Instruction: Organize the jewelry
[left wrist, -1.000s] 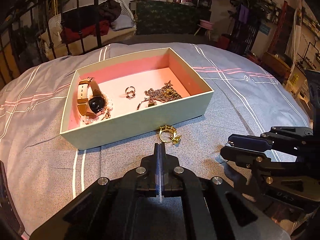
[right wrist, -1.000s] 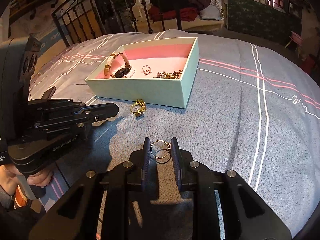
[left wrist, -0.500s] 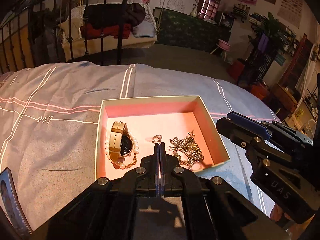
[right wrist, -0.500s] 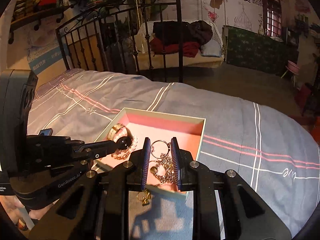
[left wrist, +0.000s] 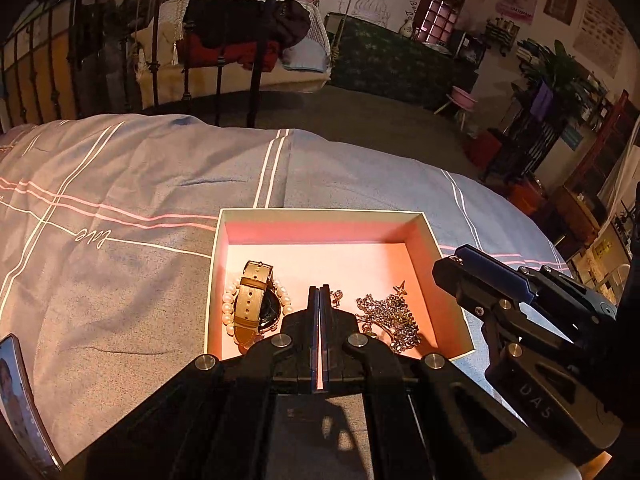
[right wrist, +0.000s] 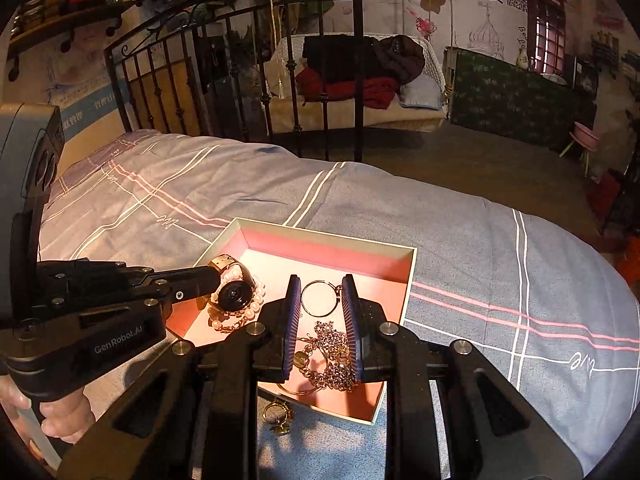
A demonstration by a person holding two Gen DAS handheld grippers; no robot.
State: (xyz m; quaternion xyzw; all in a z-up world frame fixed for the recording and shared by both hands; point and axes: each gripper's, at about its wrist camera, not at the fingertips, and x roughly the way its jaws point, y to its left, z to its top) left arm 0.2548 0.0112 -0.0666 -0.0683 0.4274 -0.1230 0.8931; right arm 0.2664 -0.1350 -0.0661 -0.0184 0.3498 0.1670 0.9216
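Right tongs (right wrist: 319, 300) have come up off the bed and now hover over the box (right wrist: 408, 280), pinching the thin ring (right wrist: 318, 298). Left tongs (left wrist: 319, 312) are squeezed together, empty. Gold ring (right wrist: 278, 414) lies outside, so one more after this drop.

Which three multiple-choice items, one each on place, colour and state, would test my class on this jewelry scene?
1. Where does the gold ring outside the box lie?
A) on the bedspread by the box's near wall
B) on the watch
C) on the floor

2. What colour is the box inside?
A) green
B) pink
C) black

3. What does the right gripper hold?
A) nothing
B) a pearl bracelet
C) a thin ring

Answers: 1 A, it rests on fabric just outside the wall. 2 B, floor and inner walls are pink. 3 C, the thin ring sits between its fingers.
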